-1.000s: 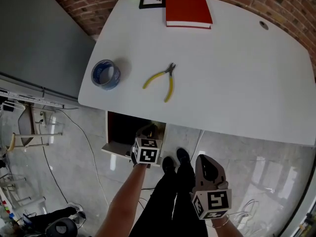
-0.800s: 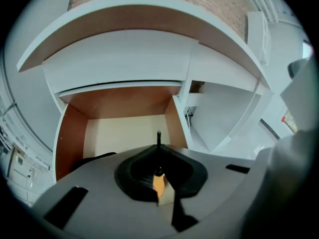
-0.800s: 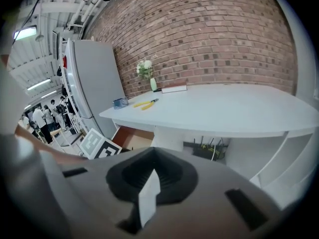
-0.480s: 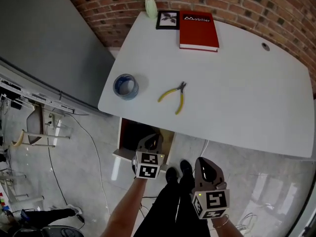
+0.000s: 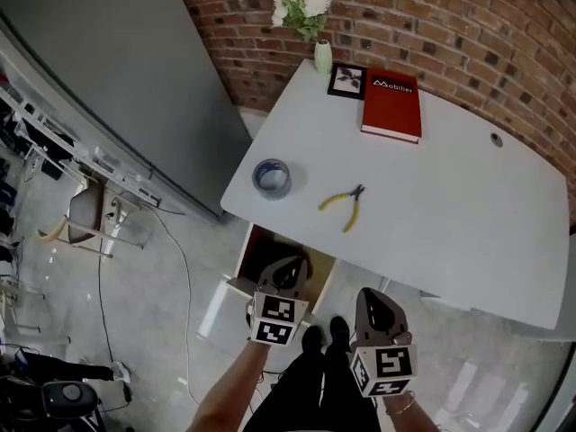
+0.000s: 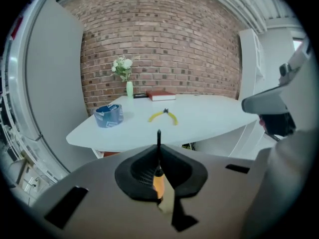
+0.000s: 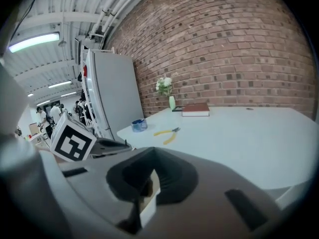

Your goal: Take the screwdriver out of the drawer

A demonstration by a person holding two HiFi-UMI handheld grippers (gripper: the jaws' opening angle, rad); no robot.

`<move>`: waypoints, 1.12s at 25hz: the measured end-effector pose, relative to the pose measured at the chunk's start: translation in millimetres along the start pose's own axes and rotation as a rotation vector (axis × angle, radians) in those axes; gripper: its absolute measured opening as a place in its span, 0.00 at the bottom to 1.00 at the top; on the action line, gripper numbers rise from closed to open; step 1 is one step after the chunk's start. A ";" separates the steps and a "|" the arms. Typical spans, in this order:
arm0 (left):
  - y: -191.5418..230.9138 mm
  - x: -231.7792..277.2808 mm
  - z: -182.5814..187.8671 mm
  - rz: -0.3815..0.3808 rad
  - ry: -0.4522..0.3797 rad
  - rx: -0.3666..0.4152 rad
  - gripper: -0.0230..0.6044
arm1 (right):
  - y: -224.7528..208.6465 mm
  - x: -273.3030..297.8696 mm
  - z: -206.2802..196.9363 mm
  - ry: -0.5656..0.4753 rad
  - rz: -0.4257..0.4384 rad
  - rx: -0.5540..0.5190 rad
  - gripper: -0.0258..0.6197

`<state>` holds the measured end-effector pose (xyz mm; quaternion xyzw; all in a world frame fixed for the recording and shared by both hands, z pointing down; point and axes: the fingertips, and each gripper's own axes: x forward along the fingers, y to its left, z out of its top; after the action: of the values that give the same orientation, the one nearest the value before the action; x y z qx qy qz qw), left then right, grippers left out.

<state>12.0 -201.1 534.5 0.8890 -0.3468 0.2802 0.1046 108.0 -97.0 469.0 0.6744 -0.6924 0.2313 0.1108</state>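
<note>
While it is seen over the open drawer (image 5: pixel 261 252), the screwdriver (image 6: pixel 158 179) is pinched by its orange handle in the left gripper (image 5: pixel 286 274), shaft aimed toward the white table (image 5: pixel 450 214); the right gripper (image 5: pixel 376 304) is held with jaws pressed together, empty.

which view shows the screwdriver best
The left gripper view. There the screwdriver sits clamped between the left gripper's jaws, orange handle low, dark shaft pointing toward the table. The head view shows only that gripper from above; the tool can't be made out. The right gripper view shows none of it.
</note>
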 end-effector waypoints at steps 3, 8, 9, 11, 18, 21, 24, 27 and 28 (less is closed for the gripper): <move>1.8 -18.3 16.2 0.019 -0.034 -0.012 0.04 | 6.6 0.1 14.9 -0.025 0.034 -0.014 0.04; 6.5 -47.2 34.3 0.061 -0.079 -0.031 0.04 | 19.5 1.8 35.4 -0.052 0.095 -0.044 0.04; 6.9 -53.5 37.0 0.069 -0.086 -0.033 0.04 | 22.2 1.2 38.9 -0.056 0.104 -0.050 0.04; 6.9 -65.8 43.1 0.082 -0.102 -0.038 0.04 | 26.4 -0.3 46.6 -0.066 0.120 -0.059 0.04; 11.3 -111.3 62.9 0.138 -0.157 -0.049 0.04 | 47.9 -3.5 79.6 -0.118 0.194 -0.094 0.04; 13.1 -125.6 71.7 0.170 -0.182 -0.037 0.04 | 53.7 -3.6 91.5 -0.137 0.229 -0.125 0.04; 16.7 -138.6 78.2 0.197 -0.209 -0.048 0.04 | 56.8 -2.9 98.5 -0.146 0.248 -0.144 0.04; 19.9 -152.0 81.0 0.212 -0.233 -0.078 0.04 | 61.0 -3.5 102.6 -0.150 0.259 -0.163 0.04; 20.4 -156.7 81.3 0.215 -0.241 -0.090 0.04 | 62.6 -3.7 102.8 -0.148 0.263 -0.170 0.04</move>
<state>-61.6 -159.6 378.1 0.8683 -0.4621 0.1655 0.0715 62.9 -143.0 367.2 0.5814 -0.7980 0.1342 0.0847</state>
